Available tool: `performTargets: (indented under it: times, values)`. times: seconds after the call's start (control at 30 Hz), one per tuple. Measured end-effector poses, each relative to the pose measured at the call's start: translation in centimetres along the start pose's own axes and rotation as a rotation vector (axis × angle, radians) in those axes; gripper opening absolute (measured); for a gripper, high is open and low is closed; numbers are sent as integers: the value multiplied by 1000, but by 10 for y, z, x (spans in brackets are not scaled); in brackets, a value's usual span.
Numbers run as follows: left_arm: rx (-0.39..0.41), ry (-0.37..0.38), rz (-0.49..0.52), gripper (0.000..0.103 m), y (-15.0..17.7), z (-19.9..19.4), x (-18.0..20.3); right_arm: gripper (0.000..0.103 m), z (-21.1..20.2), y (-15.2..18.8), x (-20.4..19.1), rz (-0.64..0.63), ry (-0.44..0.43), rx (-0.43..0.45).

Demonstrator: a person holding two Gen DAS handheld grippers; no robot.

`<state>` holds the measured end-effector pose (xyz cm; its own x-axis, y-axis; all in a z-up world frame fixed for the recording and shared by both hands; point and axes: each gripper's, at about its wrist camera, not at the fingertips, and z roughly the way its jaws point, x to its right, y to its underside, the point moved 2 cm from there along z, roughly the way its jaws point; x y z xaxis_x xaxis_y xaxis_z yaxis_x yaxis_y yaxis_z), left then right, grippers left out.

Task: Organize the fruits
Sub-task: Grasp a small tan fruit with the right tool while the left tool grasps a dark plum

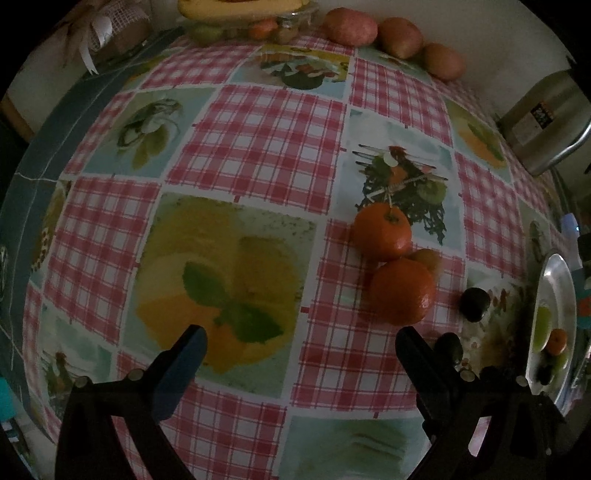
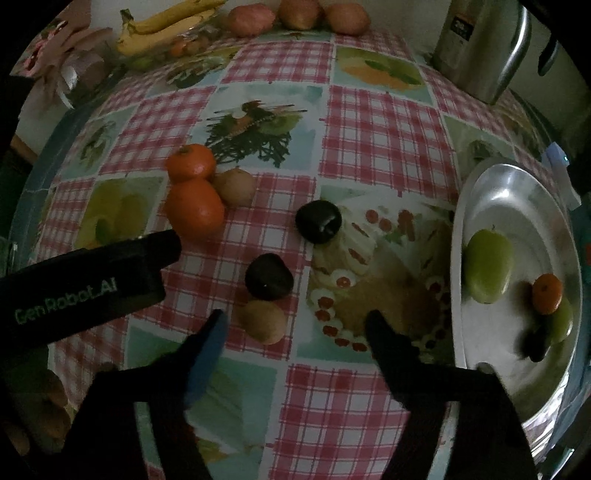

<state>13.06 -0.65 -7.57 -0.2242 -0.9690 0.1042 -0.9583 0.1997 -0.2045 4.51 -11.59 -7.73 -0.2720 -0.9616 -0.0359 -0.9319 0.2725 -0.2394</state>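
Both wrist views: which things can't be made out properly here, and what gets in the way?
- Dark fruit on the tray, right wrist view: dim and blurred behind the green fruit; kind unclear.
- Glass bowl, left wrist view: cut off by the top edge; contents partly seen.
- Brown fruit, left wrist view: mostly hidden behind two oranges.
- Dark fruit, left wrist view: partly covered by the left tongs.
- Metal jug, right wrist view: top cropped.

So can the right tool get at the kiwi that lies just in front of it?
Probably yes. The right tool stands open with nothing held, and the kiwi lies close by its left finger. A dark fruit sits right behind the kiwi, but nothing covers the near side.
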Motion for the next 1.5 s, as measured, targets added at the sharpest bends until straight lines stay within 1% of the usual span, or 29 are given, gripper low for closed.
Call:
performTargets:
  times: [0.03,0.07,0.1,0.13,0.27,0.33,0.43,0.6,0.7,0.83,0.9,1.0,1.1,1.27,1.4,1.5]
  values:
    - [1,0,0,103,1,-1,0,67,0,-2,-3,-4,-6,-2]
    - [2,0,0,103,0,-2,-1,66,0,-2,-5,-7,-13,-4]
    - [3,0,0,103,-1,-3,-2,62,-2,-3,-7,-12,-20,-6]
    - [4,-1,-1,103,-1,-3,-2,56,-2,-3,-10,-18,-26,-7]
    - [6,0,-4,103,-1,-3,-1,45,0,-2,-20,-40,-41,-13]
    - [7,1,-7,103,-1,-3,-1,36,2,0,-23,-44,-46,-14]
    - [10,1,-10,103,-2,-4,0,26,2,-1,-25,-42,-51,-11]
    - [16,4,-26,103,-4,-8,-1,26,0,-1,-24,-39,-67,-12]
    - [20,9,-51,103,-5,-11,-2,26,-12,-2,-13,-27,-104,-2]
    - [25,19,-73,103,-5,-15,0,26,-23,-4,-6,-23,-113,19]
    - [29,31,-92,103,-4,-18,-1,26,-30,-3,1,-15,-113,26]
    - [28,76,-118,102,-3,-18,1,26,-31,-5,15,5,-90,35]
    - [30,103,-108,98,-1,-20,10,26,-33,-4,27,30,-90,38]
    - [19,139,-55,90,7,-18,32,26,-39,-4,48,74,-98,53]
    - [-1,137,-16,86,12,-14,49,26,-39,-5,56,98,-91,56]
    - [-15,143,-2,79,15,-13,58,26,-38,-3,63,112,-92,51]
